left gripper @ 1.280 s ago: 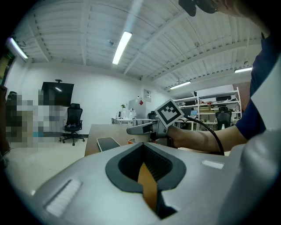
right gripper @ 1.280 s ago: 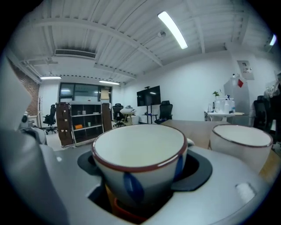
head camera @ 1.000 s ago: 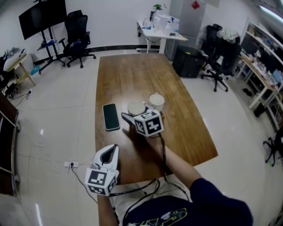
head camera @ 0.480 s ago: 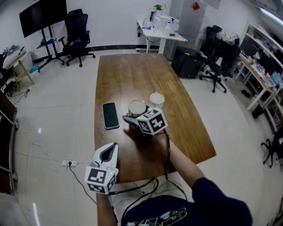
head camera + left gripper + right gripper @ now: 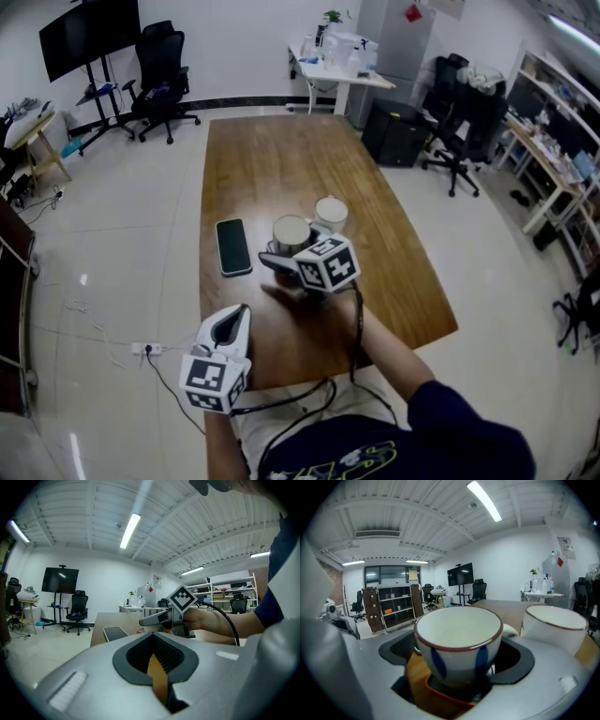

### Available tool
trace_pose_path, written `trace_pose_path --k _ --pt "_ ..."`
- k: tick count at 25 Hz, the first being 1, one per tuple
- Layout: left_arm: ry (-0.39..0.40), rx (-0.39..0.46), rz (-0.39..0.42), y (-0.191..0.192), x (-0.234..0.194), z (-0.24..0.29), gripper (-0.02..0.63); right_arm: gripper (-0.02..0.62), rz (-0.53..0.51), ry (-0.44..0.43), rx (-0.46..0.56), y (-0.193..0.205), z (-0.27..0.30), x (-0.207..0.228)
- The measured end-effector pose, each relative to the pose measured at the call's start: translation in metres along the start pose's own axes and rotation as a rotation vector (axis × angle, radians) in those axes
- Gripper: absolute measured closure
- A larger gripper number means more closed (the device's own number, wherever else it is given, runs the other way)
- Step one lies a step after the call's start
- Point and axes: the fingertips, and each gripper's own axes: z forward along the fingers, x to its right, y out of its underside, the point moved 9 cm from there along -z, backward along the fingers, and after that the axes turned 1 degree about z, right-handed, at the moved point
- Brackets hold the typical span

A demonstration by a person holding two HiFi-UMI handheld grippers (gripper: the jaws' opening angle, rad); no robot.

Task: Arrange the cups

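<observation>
Grips a white cup (image 5: 458, 644) with the right claw (image 5: 292, 246), one jaw on each side of its body. Holds it upright, mouth to the ceiling, long axis vertical; dark red rim, blue leaf strokes down the side. Places it near the middle of the wooden desk (image 5: 281, 159), just beside a second white cup (image 5: 331, 211), also upright, on the claw's right. Cannot tell whether the two touch, nor whether the held one rests on the wood or hangs just above it. Shows a red-edged shape under its base, too cut off to name. Has a dark phone (image 5: 233, 247) lying flat near by on the left, long axis running up the desk. Holds the left claw (image 5: 230, 330) by the near left corner of the desk, clenched on nothing, well apart from the cups. Looks out over a pale tiled floor (image 5: 122, 216), office chairs (image 5: 164, 70), a black screen (image 5: 89, 37) on a stand and shelves (image 5: 562, 141) partly cut off at the right edge
</observation>
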Motion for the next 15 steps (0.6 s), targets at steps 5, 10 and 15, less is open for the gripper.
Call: trace_pose_path --k 5,10,15 --pt "-0.001 -0.001 -0.001 0.0 -0.001 0.001 0.603 0.106 0.043 -0.02 0.043 0.004 -0.009 -0.002" --pt "0.0 -0.001 -0.002 0.0 -0.001 0.002 0.603 0.104 0.049 -0.002 0.087 0.006 -0.015 -0.002" --pt "-0.002 0.001 -0.001 0.002 -0.001 0.001 0.603 0.075 0.083 -0.037 0.033 0.003 -0.014 -0.004"
